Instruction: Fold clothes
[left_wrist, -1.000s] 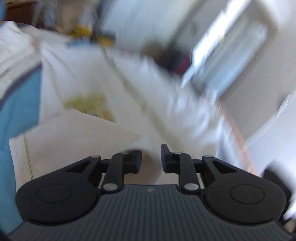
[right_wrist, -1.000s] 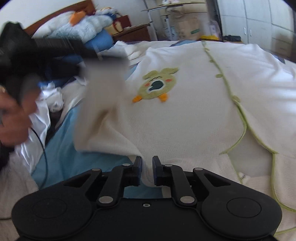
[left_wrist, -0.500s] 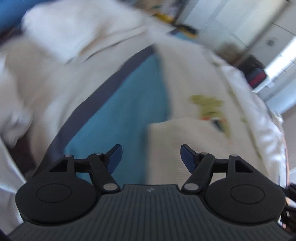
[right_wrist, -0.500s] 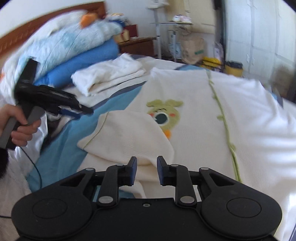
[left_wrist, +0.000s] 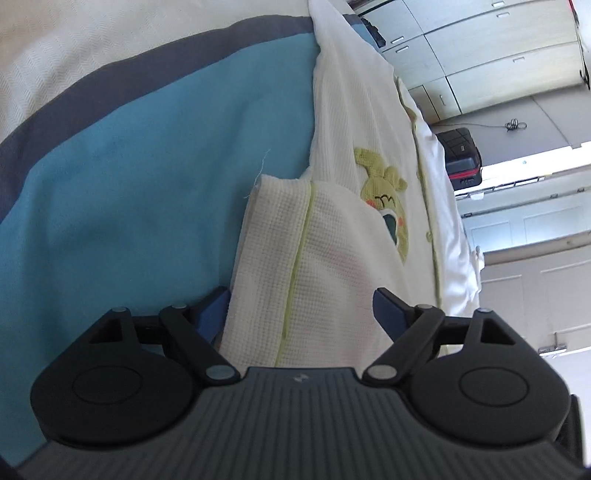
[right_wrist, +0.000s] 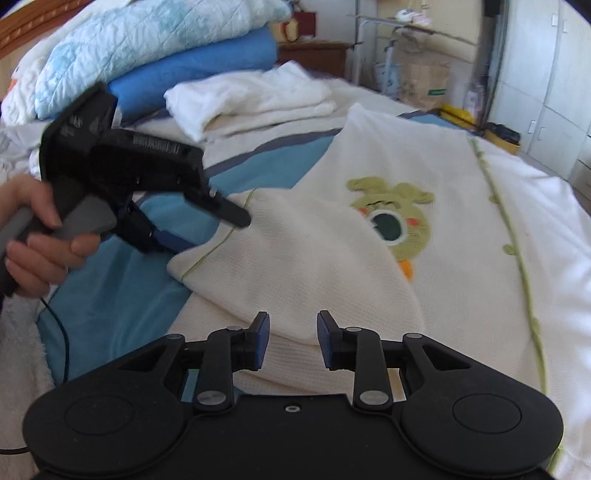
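A cream waffle-knit baby garment (right_wrist: 443, 266) with green piping and a green animal patch (right_wrist: 395, 221) lies spread on the bed. Its sleeve (right_wrist: 295, 258) is folded over the body, partly covering the patch. My left gripper (left_wrist: 301, 308) is open, its jaws wide on either side of the sleeve cuff (left_wrist: 306, 258). It also shows in the right wrist view (right_wrist: 207, 225), at the sleeve's end. My right gripper (right_wrist: 293, 339) is open and empty, just above the garment's near edge.
A blue sheet (left_wrist: 147, 166) with a grey band covers the bed. A folded white garment (right_wrist: 251, 99) and stacked blue quilts (right_wrist: 166, 48) lie at the head. Wardrobes (right_wrist: 546, 92), a black case (left_wrist: 461, 155) and a nightstand (right_wrist: 314, 55) stand beyond.
My left gripper let go of the sleeve, opened wide and came back around the cuff. My right gripper opened. The sleeve now lies folded over the garment's body.
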